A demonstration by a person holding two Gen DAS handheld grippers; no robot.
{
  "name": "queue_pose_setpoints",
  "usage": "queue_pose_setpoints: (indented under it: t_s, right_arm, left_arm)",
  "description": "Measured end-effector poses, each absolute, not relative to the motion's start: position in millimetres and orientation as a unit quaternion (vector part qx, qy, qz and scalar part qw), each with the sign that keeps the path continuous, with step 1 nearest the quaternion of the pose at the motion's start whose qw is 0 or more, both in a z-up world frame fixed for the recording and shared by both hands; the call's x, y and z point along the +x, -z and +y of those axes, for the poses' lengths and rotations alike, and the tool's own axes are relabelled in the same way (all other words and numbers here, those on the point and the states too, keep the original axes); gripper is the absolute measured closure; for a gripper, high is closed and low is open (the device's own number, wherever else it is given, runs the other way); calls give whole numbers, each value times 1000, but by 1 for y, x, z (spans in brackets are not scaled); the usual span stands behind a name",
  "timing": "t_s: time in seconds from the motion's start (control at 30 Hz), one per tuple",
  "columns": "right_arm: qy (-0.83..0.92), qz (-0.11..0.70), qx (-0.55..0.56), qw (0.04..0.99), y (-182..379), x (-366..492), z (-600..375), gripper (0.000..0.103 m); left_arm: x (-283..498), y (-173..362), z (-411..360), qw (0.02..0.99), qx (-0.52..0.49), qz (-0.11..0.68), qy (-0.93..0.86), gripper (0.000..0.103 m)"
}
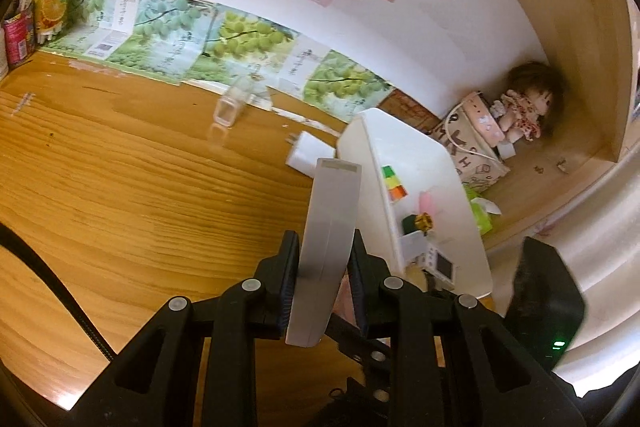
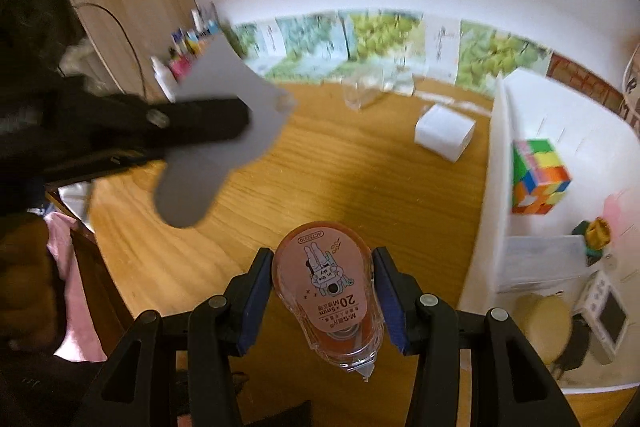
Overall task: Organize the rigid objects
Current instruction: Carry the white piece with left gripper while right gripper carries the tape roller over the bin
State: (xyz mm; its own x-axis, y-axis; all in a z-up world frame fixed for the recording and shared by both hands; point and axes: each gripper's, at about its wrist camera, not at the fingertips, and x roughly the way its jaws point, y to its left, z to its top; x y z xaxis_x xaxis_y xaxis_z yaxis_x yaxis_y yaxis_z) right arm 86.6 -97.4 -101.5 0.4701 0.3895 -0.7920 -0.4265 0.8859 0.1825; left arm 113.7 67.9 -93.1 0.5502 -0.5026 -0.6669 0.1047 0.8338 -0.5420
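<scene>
correction tape tip cut off below right gripper fingers.

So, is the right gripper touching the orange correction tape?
Touching. The right wrist view shows the right gripper with both jaws pressed against the orange correction tape.

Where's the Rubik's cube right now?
The Rubik's cube sits inside the white bin, at the right of the right wrist view, against its left wall, beyond the green and gold item.
</scene>
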Motion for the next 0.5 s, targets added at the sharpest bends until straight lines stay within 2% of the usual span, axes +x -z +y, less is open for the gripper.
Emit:
queue_pose_setpoints:
  t_s: [0.5]
  right_arm:
    - [-248,351,-12,903,55,66,-190,53]
  left_arm:
    - [118,81,-9,859,-230,392,236,77]
